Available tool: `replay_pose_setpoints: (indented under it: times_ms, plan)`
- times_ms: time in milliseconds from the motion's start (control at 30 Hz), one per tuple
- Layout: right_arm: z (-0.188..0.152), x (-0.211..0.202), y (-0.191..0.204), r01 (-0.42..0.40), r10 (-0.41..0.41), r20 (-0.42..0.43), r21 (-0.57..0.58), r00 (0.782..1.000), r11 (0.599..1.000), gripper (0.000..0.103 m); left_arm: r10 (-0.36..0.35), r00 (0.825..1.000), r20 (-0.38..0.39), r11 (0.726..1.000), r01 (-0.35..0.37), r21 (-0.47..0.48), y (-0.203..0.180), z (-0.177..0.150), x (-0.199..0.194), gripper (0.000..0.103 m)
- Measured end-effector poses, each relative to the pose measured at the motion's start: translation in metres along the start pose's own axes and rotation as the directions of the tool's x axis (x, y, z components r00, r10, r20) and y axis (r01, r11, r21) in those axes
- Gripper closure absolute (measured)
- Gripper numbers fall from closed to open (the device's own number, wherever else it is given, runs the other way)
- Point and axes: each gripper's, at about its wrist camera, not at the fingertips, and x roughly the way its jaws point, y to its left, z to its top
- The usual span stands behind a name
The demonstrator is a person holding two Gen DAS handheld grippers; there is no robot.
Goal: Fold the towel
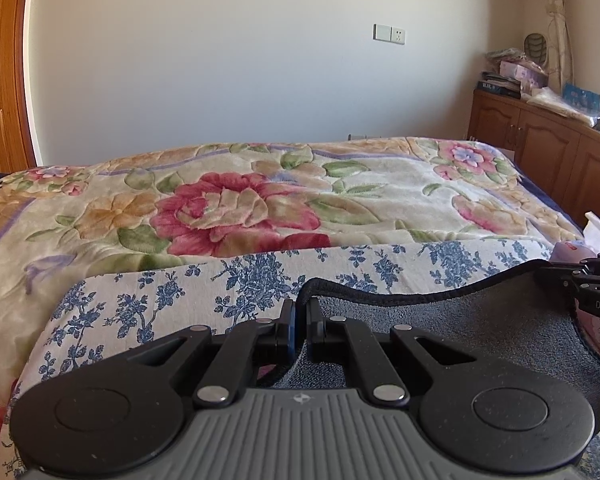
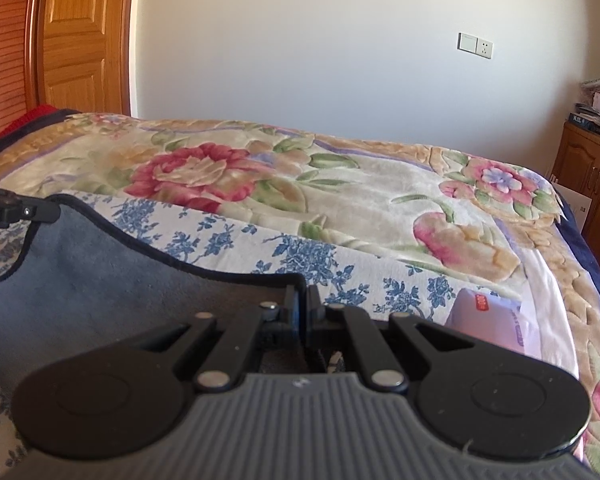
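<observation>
A grey towel (image 1: 480, 328) with a dark hem hangs stretched between my two grippers above a blue-flowered cloth (image 1: 148, 300). My left gripper (image 1: 300, 312) is shut on the towel's left corner. My right gripper (image 2: 302, 300) is shut on the towel's (image 2: 100, 280) right corner. Each gripper shows in the other's view, the right gripper at the right edge (image 1: 580, 280) and the left gripper at the left edge (image 2: 20, 210), both pinching the hem. The top hem sags between them.
The bed carries a large floral blanket (image 1: 240, 204). A pale purple packet (image 2: 496, 320) lies on the bed to the right. A wooden cabinet (image 1: 540, 136) with clutter stands at the right, and a wooden door (image 2: 84, 36) at the left.
</observation>
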Motion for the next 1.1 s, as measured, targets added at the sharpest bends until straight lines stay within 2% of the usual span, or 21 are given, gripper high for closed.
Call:
replay_pose_setpoints:
  times_ms: [467,800,933,967,1033,1100]
  plan:
    - [-0.004,0.022,-0.003,0.029,-0.030,-0.040,-0.017,0.999,0.999,0.099,0.027,0.999,-0.020,0.999,-0.026,0.025,0.002,0.000,0.022,0.097]
    - [-0.012,0.034,-0.005,0.026,-0.026,-0.091,0.001,0.996,1.000,0.099,0.041,0.997,-0.070,0.999,-0.038,0.036,0.003,-0.006,0.038,0.097]
    - [-0.013,0.035,-0.006,0.022,-0.021,-0.099,0.010,0.995,1.000,0.098,0.054,0.995,-0.078,0.998,-0.051,0.037,0.003,-0.005,0.040,0.093]
    - [-0.013,0.035,-0.006,0.023,-0.022,-0.099,0.010,0.995,1.000,0.098,0.062,0.995,-0.074,0.997,-0.059,0.042,0.003,-0.005,0.040,0.090]
    - [-0.013,0.035,-0.006,0.023,-0.023,-0.100,0.002,0.995,1.000,0.097,0.072,0.995,-0.070,0.997,-0.069,0.043,0.003,-0.004,0.039,0.062]
    - [-0.012,0.034,-0.005,0.030,-0.030,-0.100,-0.002,0.995,1.000,0.076,0.069,0.996,-0.051,0.997,-0.067,0.029,0.005,-0.004,0.035,0.049]
